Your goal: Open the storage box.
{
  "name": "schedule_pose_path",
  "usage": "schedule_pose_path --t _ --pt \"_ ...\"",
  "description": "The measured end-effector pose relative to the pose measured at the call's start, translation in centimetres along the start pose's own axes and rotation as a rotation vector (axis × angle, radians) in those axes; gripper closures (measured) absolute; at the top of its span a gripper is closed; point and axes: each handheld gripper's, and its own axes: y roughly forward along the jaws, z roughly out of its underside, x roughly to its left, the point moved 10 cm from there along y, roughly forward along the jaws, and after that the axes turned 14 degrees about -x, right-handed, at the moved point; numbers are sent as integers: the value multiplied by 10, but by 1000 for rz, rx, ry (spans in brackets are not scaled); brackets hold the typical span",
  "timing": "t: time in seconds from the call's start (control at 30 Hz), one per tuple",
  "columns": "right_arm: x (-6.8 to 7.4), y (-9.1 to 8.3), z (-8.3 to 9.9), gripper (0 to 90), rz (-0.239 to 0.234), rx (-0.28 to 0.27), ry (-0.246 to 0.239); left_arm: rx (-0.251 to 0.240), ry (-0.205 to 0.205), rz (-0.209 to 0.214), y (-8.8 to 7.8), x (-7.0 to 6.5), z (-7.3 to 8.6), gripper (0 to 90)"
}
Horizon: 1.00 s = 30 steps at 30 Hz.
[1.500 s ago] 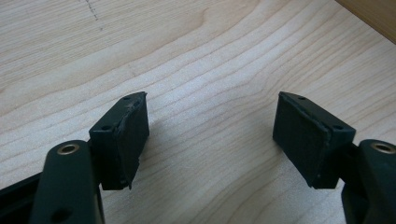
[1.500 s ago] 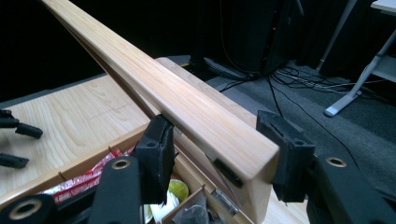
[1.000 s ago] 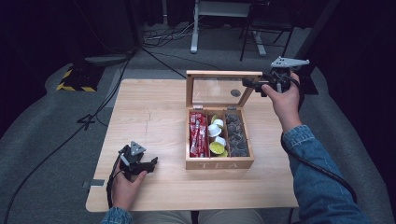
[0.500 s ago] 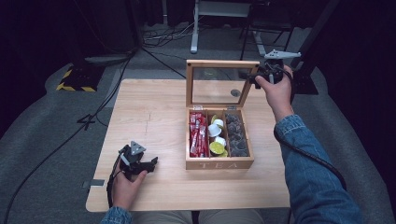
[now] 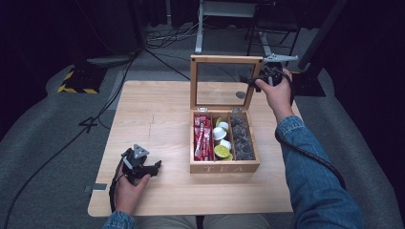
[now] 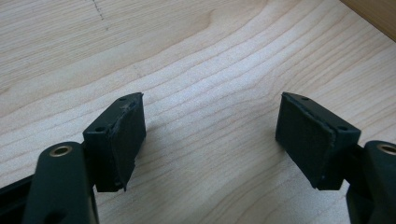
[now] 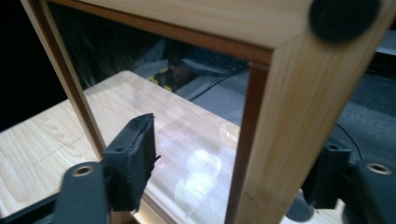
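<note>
Standing upright at the far side of the wooden tea box (image 5: 224, 167), the glass-paned lid (image 5: 226, 81) is flanked at its right upper corner by the right gripper (image 5: 251, 80). In the high view the right hand (image 5: 276, 93) is seen raised beside that corner, with the gripper directed leftward across the frame. In the right gripper view the lid's wooden side rail (image 7: 285, 140) is shown rising between the two black jaws: one pad (image 7: 133, 161) is placed in front of the glass pane, apart from the wood, while the other pad (image 7: 327, 179) is seen behind the rail on the opposite side. The jaws have just been opening, and they are spread with the rail between them; no pressing of the visible pad on the wood is seen, though contact on the far side cannot be told. A round dark bumper (image 7: 343, 16) is fixed on the lid's corner above.

The box is set on the light wooden table (image 5: 157, 114), right of its middle, and red sachets (image 5: 203, 138), round capsules (image 5: 220, 140) and dark pods (image 5: 242, 140) are held in its three compartments.

The left gripper (image 5: 152, 169) is rested on the table near its front edge, well apart from the box, held by the left hand (image 5: 129, 188). In the left gripper view its pads (image 6: 126, 135) are spread wide over bare wood, with nothing gripped between them.
</note>
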Motion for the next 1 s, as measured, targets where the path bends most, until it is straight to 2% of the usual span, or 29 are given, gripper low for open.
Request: schedule_pose_path --t 0.23,0.47,0.8,1.0 --pt "-6 12 4 255 32 -45 0 0 0 1 0 0 0 246" --pt "-11 18 7 234 53 -42 -17 0 0 1 0 0 0 246" --pt "-18 25 18 212 91 -30 6 0 1 0 0 0 0 246" --pt "-21 26 23 215 97 -23 20 1 4 1 0 0 0 245"
